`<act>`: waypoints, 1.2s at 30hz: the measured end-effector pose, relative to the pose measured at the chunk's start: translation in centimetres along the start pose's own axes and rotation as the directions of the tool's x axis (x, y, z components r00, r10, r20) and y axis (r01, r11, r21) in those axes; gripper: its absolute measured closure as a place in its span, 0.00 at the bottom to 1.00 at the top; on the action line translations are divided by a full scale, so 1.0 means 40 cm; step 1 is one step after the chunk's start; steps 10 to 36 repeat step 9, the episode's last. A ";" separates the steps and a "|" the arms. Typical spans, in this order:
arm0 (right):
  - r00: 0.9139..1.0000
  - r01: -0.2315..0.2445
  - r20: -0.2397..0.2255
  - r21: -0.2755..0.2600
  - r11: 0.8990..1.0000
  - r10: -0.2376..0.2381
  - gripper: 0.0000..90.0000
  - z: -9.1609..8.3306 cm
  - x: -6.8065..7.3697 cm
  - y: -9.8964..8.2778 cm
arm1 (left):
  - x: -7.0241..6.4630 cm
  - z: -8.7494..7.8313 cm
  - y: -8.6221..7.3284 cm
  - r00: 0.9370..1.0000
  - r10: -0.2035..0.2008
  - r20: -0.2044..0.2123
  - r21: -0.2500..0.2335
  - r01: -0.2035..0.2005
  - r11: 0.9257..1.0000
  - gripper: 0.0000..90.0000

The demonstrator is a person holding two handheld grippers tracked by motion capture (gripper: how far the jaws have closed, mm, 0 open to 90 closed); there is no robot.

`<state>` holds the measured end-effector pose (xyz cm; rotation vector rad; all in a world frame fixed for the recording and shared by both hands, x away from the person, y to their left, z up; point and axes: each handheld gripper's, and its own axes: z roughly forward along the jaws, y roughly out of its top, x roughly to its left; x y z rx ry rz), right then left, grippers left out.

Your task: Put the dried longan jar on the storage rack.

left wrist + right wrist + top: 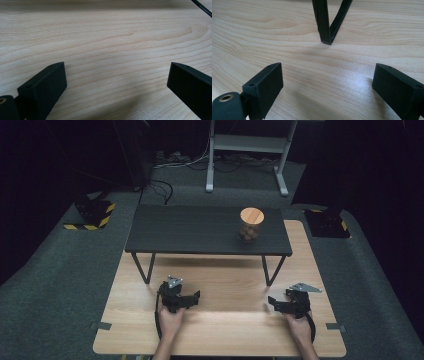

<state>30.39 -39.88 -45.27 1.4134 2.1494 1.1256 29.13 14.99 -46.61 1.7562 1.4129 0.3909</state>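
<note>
Two grippers (pixel 197 296) (pixel 270 302), jaws apart, one jar (pixel 250 225)

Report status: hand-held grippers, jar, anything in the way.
Left hand-held gripper open, empty, on the light table. Right hand-held gripper the same. Jar, wooden lid on, upright on the dark shelf, untouched. Nothing between grippers and jar.
</note>
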 end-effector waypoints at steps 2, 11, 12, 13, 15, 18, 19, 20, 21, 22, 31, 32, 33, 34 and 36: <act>1.000 0.001 0.000 0.000 1.000 -0.001 0.10 0.000 0.000 0.000 | 0.000 0.000 0.000 1.000 0.001 -0.001 0.000 -0.001 1.000 0.03; 1.000 -0.005 -0.004 -0.003 1.000 0.005 0.10 0.000 -0.002 -0.001 | -0.001 0.001 -0.001 1.000 -0.004 -0.001 -0.004 0.004 1.000 0.03; 1.000 -0.005 -0.004 -0.003 1.000 0.005 0.10 0.000 -0.002 -0.001 | -0.001 0.001 -0.001 1.000 -0.004 -0.001 -0.004 0.004 1.000 0.03; 1.000 -0.005 -0.004 -0.003 1.000 0.005 0.10 0.000 -0.002 -0.001 | -0.001 0.001 -0.001 1.000 -0.004 -0.001 -0.004 0.004 1.000 0.03; 1.000 -0.005 -0.004 -0.003 1.000 0.005 0.10 0.000 -0.002 -0.001 | -0.001 0.001 -0.001 1.000 -0.004 -0.001 -0.004 0.004 1.000 0.03; 1.000 -0.005 -0.004 -0.003 1.000 0.005 0.10 0.000 -0.002 -0.001 | -0.001 0.001 -0.001 1.000 -0.004 -0.001 -0.004 0.004 1.000 0.03; 1.000 -0.005 -0.004 -0.003 1.000 0.005 0.10 0.000 -0.002 -0.001 | -0.001 0.001 -0.001 1.000 -0.004 -0.001 -0.004 0.004 1.000 0.03; 1.000 -0.005 -0.004 -0.003 1.000 0.005 0.10 0.000 -0.002 -0.001 | -0.001 0.001 -0.001 1.000 -0.004 -0.001 -0.004 0.004 1.000 0.03; 1.000 -0.005 -0.004 -0.003 1.000 0.005 0.10 0.000 -0.002 -0.001 | -0.001 0.001 -0.001 1.000 -0.004 -0.001 -0.004 0.004 1.000 0.03; 1.000 -0.005 -0.004 -0.003 1.000 0.005 0.10 0.000 -0.002 -0.001 | -0.001 0.001 -0.001 1.000 -0.004 -0.001 -0.004 0.004 1.000 0.03; 1.000 -0.005 -0.004 -0.003 1.000 0.005 0.10 0.000 -0.002 -0.001 | -0.001 0.001 -0.001 1.000 -0.004 -0.001 -0.004 0.004 1.000 0.03; 1.000 -0.005 -0.004 -0.003 1.000 0.005 0.10 0.000 -0.002 -0.001 | -0.001 0.001 -0.001 1.000 -0.004 -0.001 -0.004 0.004 1.000 0.03; 1.000 -0.005 -0.004 -0.003 1.000 0.005 0.10 0.000 -0.002 -0.001 | -0.001 0.001 -0.001 1.000 -0.004 -0.001 -0.004 0.004 1.000 0.03; 1.000 -0.005 -0.004 -0.003 1.000 0.005 0.10 0.000 -0.002 -0.001 | -0.001 0.001 -0.001 1.000 -0.004 -0.001 -0.004 0.004 1.000 0.03; 1.000 -0.005 -0.004 -0.003 1.000 0.005 0.10 0.000 -0.002 -0.001 | -0.001 0.001 -0.001 1.000 -0.004 -0.001 -0.004 0.004 1.000 0.03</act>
